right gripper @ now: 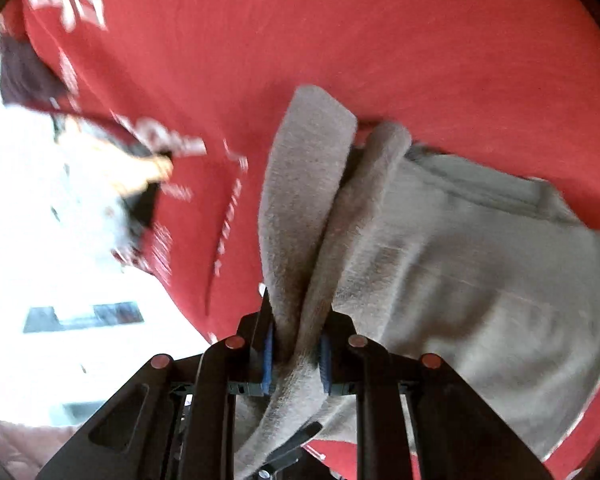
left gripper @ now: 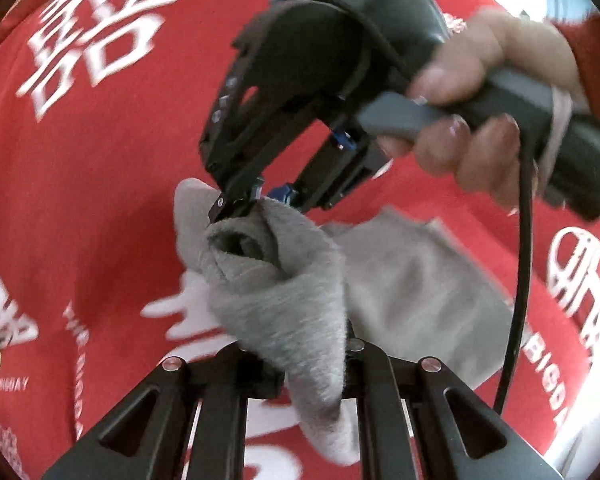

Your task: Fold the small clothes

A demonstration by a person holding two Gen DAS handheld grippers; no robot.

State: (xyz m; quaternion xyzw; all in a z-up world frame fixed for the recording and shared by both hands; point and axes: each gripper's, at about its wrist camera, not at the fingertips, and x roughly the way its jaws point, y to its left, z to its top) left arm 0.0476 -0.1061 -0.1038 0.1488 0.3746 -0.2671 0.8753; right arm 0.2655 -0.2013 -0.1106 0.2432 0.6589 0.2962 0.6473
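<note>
Both grippers were clamped on the small grey fleece garment (right gripper: 440, 240), lifted over a red printed cloth (right gripper: 380, 40): left gripper (left gripper: 312, 376), right gripper (right gripper: 296, 356). Garment hung bunched; folding looked barely begun, nothing laid flat.

both tools (left gripper: 314, 376) (right gripper: 296, 356) clamped tight
</note>
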